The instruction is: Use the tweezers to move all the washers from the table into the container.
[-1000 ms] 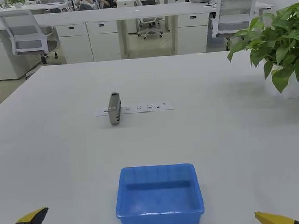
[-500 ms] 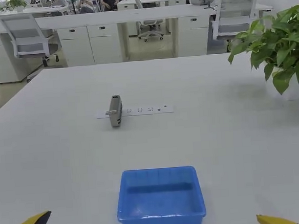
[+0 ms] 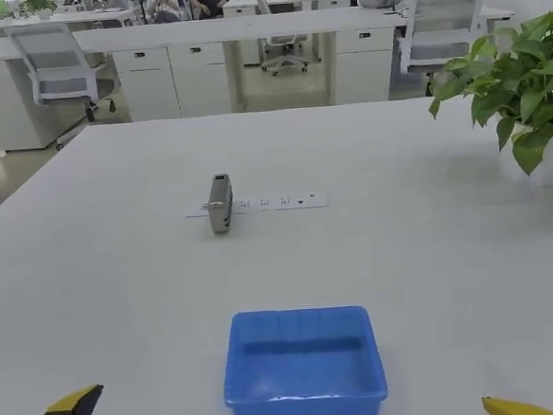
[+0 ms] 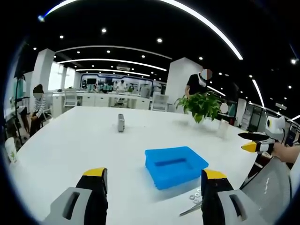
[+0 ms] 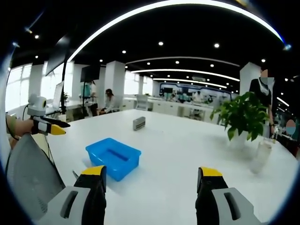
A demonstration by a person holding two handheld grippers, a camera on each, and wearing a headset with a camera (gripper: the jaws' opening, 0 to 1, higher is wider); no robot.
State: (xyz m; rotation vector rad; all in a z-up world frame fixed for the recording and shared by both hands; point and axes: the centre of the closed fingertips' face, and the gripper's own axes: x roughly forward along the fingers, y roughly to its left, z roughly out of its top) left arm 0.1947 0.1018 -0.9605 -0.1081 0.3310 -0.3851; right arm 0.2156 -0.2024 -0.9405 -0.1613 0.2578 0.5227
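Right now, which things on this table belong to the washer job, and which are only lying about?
For the job: washers, tweezers, blue container.
Lying about: grey block, socket strip, potted plant.

Looks down toward 12 o'clock over the white tabletop (image 3: 402, 237) in the head view, skims it low from 7 and 5 o'clock in the gripper views, sharing the shallow blue rectangular plastic container (image 3: 303, 362) and leafy green potted plant (image 3: 523, 67).
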